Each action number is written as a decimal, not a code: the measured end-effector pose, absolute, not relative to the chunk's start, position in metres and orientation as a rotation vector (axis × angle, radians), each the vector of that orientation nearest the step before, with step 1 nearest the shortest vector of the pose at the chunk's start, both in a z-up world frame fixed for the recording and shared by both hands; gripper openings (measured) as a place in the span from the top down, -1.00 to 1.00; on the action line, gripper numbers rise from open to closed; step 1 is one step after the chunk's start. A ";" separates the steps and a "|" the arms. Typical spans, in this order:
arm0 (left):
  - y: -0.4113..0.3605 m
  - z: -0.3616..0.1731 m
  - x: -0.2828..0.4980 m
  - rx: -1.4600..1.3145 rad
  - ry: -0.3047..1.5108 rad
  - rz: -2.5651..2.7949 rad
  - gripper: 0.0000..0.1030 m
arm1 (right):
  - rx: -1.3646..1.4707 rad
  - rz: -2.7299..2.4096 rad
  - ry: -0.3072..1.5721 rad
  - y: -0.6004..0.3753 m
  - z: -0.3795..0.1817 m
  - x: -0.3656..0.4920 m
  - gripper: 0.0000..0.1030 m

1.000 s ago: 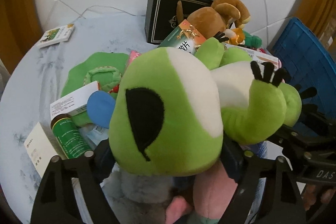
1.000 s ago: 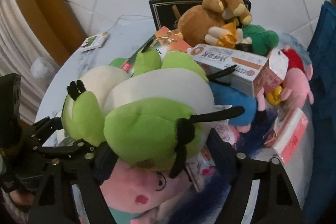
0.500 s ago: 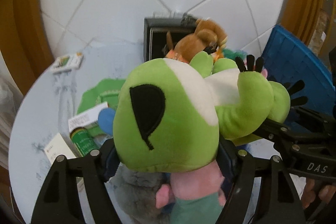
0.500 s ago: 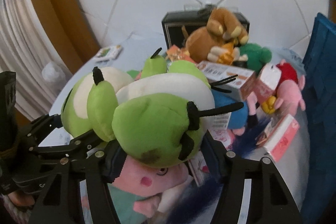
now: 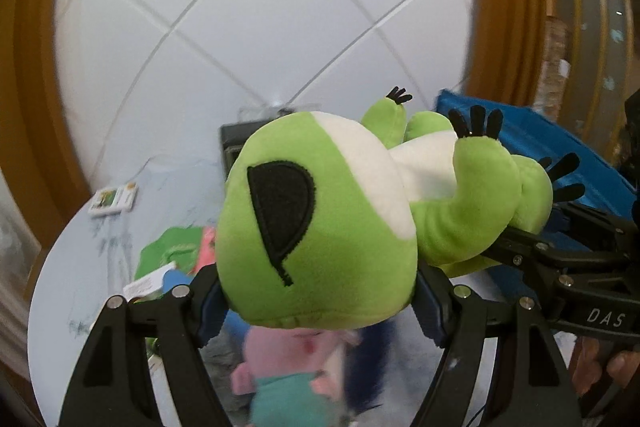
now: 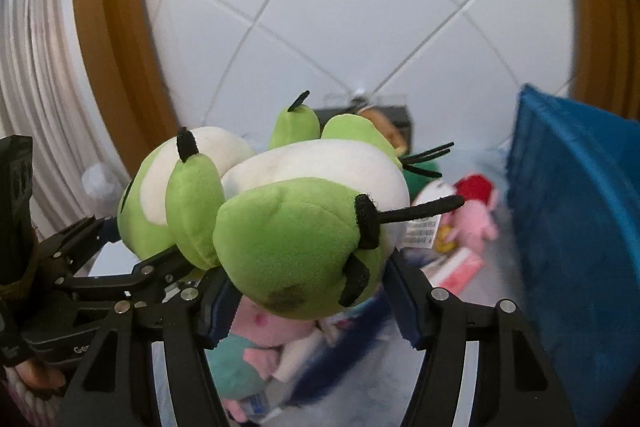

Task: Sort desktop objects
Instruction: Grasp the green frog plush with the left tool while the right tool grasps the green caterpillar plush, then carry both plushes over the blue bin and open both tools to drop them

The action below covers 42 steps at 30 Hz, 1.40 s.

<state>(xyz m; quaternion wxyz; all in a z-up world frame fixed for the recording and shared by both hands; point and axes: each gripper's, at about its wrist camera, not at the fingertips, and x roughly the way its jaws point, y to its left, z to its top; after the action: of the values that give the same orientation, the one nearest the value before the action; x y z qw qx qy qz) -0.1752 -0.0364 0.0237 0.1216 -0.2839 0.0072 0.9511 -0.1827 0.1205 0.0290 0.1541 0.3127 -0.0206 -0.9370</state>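
Left wrist view shows the green frog plush clear above the cluttered worktop, its head clamped in the left claw, while the right claw pinches its hind end; each claw's jaws have just been closing on the plush. Its long axis runs claw to claw (head left, feet right). The blue bin stands just right, nearer the right claw.

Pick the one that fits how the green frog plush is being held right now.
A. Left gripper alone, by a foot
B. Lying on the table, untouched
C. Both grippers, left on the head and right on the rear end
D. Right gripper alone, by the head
C: the left gripper clamps the green frog plush at its head, while the right gripper clamps its rear end.
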 end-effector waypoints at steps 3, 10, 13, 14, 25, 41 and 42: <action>-0.009 0.037 -0.166 -0.771 0.041 2.736 -0.47 | 0.858 -2.743 -0.070 0.146 0.042 -0.166 -0.25; 0.070 0.066 -0.152 -0.651 0.095 2.628 -0.47 | 0.785 -2.908 -0.098 0.220 0.074 -0.130 -0.26; 0.109 0.075 -0.147 -0.615 0.114 2.572 -0.47 | 0.771 -2.984 -0.117 0.253 0.084 -0.116 -0.26; 0.123 0.078 -0.144 -0.604 0.120 2.555 -0.47 | 0.768 -3.004 -0.121 0.263 0.087 -0.112 -0.26; 0.249 0.085 -0.127 -0.573 0.194 2.421 -0.47 | 0.756 -3.172 -0.219 0.376 0.096 -0.076 -0.26; 0.373 0.075 -0.125 -0.643 0.301 2.388 -0.47 | 0.803 -3.168 -0.367 0.499 0.078 -0.054 -0.27; 0.378 0.074 -0.126 -0.653 0.309 2.388 -0.47 | 0.808 -3.164 -0.372 0.502 0.077 -0.054 -0.27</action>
<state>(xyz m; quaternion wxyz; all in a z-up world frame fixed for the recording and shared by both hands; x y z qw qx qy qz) -0.1262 0.3784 0.0740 0.3176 -0.2482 0.1172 0.9076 -0.0538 0.5020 0.0768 -0.0727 0.2452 -0.1130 -0.9601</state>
